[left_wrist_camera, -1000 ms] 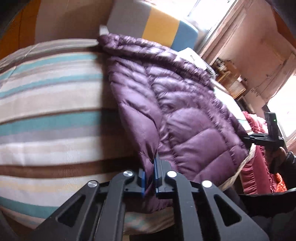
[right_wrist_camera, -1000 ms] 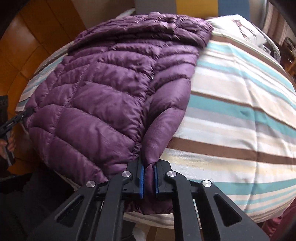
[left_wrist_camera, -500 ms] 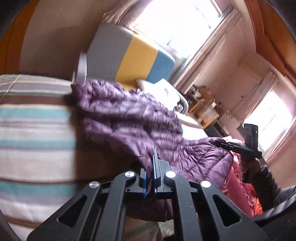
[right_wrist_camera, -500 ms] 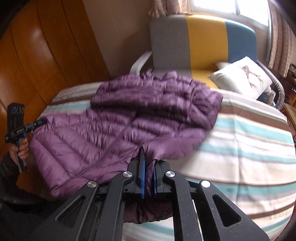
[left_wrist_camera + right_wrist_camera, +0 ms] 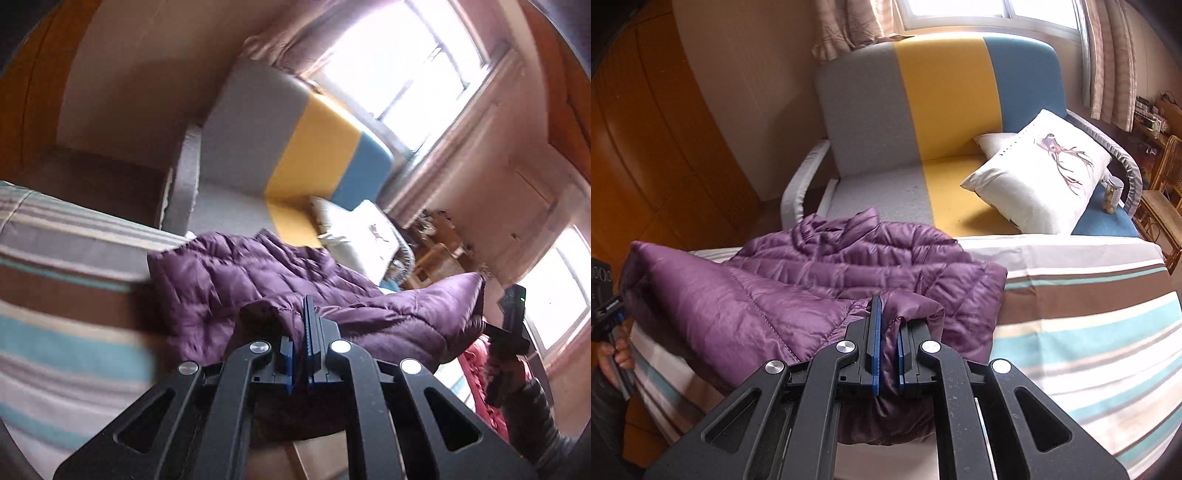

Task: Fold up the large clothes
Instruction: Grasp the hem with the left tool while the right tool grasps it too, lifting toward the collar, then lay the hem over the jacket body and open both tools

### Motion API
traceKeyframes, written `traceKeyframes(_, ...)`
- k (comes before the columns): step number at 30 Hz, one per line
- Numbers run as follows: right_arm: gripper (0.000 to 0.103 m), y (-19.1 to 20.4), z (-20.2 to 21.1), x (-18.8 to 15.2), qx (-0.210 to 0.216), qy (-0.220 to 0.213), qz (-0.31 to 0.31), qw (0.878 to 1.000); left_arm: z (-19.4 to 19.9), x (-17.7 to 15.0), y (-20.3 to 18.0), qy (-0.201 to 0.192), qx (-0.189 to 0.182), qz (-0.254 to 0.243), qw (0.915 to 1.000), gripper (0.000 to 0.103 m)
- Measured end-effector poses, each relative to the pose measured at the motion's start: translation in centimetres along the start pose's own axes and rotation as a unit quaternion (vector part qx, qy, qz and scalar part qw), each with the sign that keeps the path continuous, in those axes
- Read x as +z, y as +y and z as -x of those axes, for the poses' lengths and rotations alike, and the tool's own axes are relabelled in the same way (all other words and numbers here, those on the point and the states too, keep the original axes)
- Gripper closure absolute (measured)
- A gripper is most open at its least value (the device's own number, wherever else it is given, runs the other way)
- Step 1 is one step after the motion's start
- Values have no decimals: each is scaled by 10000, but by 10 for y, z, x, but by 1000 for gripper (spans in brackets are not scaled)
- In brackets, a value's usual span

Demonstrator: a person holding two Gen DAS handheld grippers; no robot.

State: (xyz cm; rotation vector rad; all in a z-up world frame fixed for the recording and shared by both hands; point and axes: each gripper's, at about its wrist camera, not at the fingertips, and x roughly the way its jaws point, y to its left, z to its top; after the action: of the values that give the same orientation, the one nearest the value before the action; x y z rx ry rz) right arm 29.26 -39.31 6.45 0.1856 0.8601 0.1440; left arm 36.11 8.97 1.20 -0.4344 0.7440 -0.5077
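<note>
A purple quilted jacket (image 5: 229, 280) (image 5: 827, 258) lies on a striped bed cover (image 5: 66, 332) (image 5: 1089, 317), its collar toward the sofa. The lower part is raised off the bed and arches over the upper part. My left gripper (image 5: 298, 325) is shut on one hem corner, with cloth bunched between its blue pads. My right gripper (image 5: 886, 321) is shut on the other hem corner. Each one shows in the other's view, held in a hand: the right gripper (image 5: 487, 326) at the far right, the left gripper (image 5: 618, 304) at the far left.
Behind the bed stands a grey, yellow and blue sofa (image 5: 923, 110) with a white deer-print pillow (image 5: 1041, 170) and a jar (image 5: 1113, 192). A wooden wardrobe (image 5: 639, 147) lines the left wall. Wicker chairs (image 5: 1160, 184) stand at the right. Red fabric (image 5: 476, 373) lies beside the bed.
Both grippers have risen and moved toward the sofa with the hem held. The jacket, flat a second ago, now has its lower part lifted and folding over the upper part.
</note>
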Motion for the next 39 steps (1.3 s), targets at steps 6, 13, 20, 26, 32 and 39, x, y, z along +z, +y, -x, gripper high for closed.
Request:
traceKeyframes(6,97,-11,-45,23,-120,84,-309,9994,-51,28,21,138,444,190,9987,99)
traceKeyframes(13,55,-30,-80,31,168,253,-1097,9935,-85,35,36,292,739,488,9956,69)
traceKeyframes(20,20,-25,-62,38,471,-254,-1311,9899,-59,45,44,-351,613,1109,9913,15)
traceKeyframes(26,24,9,-46,36,399,-535,-621,9958,-58,34,6,-214,713,157,9971,32)
traceKeyframes(32,50,62,-87,27,374,-19,120,9992,-114,6,-39,507,663,-685,9942,46)
traceKeyframes(39,78,91,-163,21,104,757,318,9966,-172,-5,-41,1010,791,-518,9904,62)
